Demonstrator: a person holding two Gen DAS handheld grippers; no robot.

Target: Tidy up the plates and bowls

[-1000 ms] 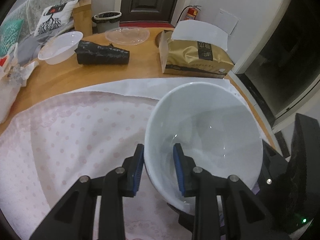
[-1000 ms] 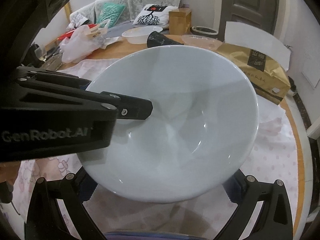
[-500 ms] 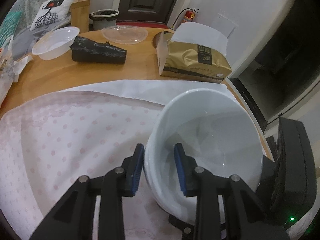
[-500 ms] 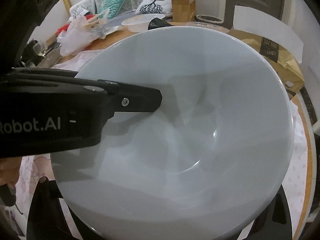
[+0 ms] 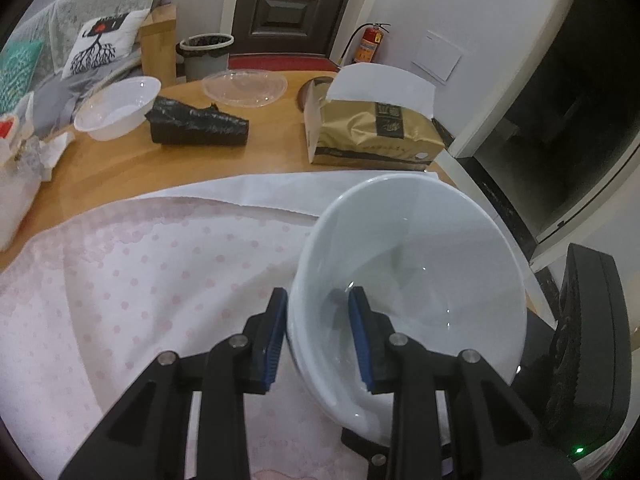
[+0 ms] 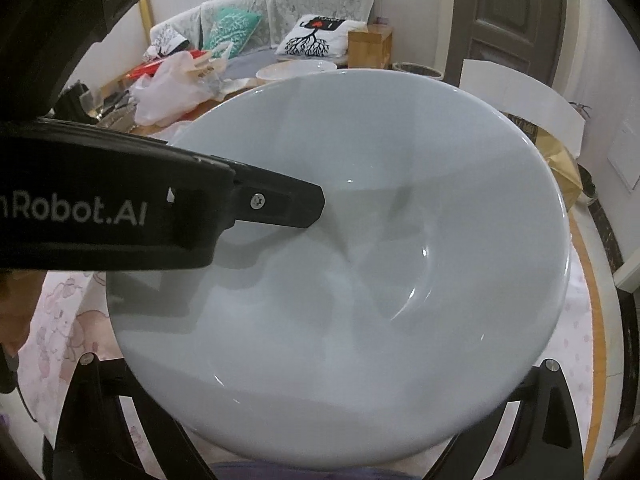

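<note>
A white bowl (image 5: 416, 264) is tilted over the pink dotted cloth (image 5: 140, 280). My left gripper (image 5: 316, 308) is shut on its near rim, one blue pad outside and one inside. A second edge line shows under that rim; I cannot tell if another bowl is nested there. In the right wrist view the bowl (image 6: 380, 240) fills the frame, with the left gripper's finger (image 6: 280, 204) reaching over its rim. My right gripper (image 6: 320, 380) stands wide, its fingers flanking the bowl's underside with their tips hidden. The right gripper's body (image 5: 592, 340) sits close beside the bowl.
On the wooden table (image 5: 260, 160) behind the cloth stand a gold tissue box (image 5: 372, 136), a black bag (image 5: 200, 128), a clear plastic lid (image 5: 244, 88) and a white plastic bowl (image 5: 116, 108). Plastic bags (image 6: 172, 88) lie at the far left. The table edge runs along the right.
The bowl has come much closer to the right wrist camera and now fills its view, sunk between the right gripper's fingers. The left gripper has kept its grip on the rim.
</note>
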